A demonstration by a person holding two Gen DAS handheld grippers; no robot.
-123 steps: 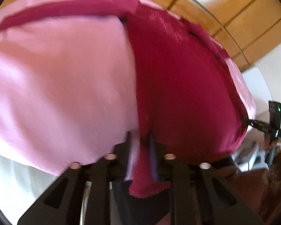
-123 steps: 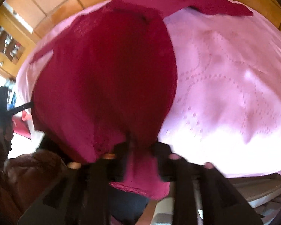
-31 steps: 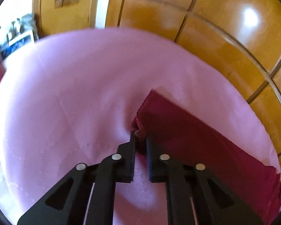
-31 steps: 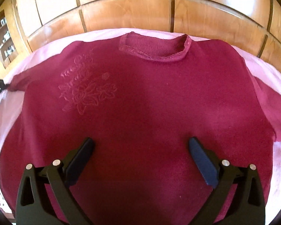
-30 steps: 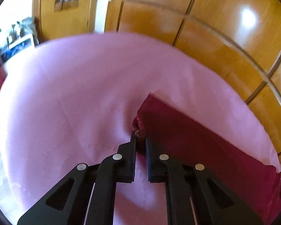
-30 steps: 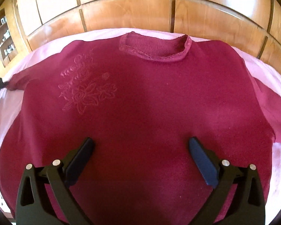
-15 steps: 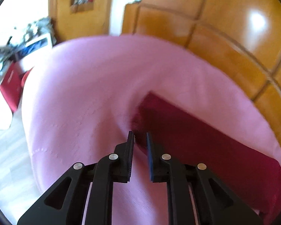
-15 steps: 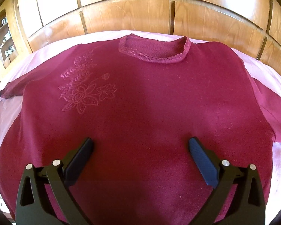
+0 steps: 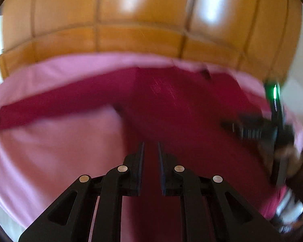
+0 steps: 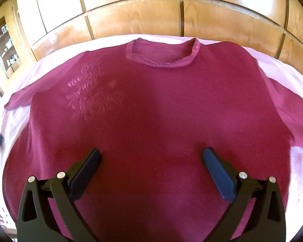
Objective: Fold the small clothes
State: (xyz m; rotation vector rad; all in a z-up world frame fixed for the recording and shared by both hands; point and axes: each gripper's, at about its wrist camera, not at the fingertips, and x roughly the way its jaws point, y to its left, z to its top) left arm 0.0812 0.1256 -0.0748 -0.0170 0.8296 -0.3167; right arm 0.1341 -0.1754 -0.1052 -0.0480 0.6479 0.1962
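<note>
A dark red sweater [image 10: 151, 121] with a stitched flower on its chest lies flat, front up, on a pink sheet [image 10: 282, 68], sleeves spread to both sides. My right gripper [image 10: 151, 157] is open wide and empty, hovering over the sweater's lower middle. In the blurred left wrist view the sweater [image 9: 181, 111] lies with its left sleeve stretched out. My left gripper [image 9: 150, 147] hangs over the sweater's side with its jaws a narrow gap apart and nothing between them. The right gripper also shows in the left wrist view [image 9: 258, 129].
A wooden panelled wall [image 10: 151, 6] runs behind the bed. A wooden cabinet with shelves [image 10: 4, 40] stands at the far left. The pink sheet [image 9: 50, 151] spreads left of the sweater.
My left gripper has let go of the sleeve cuff and swung right, now facing the sweater's body. The sleeve lies flat on the sheet. My right gripper has stayed open over the sweater.
</note>
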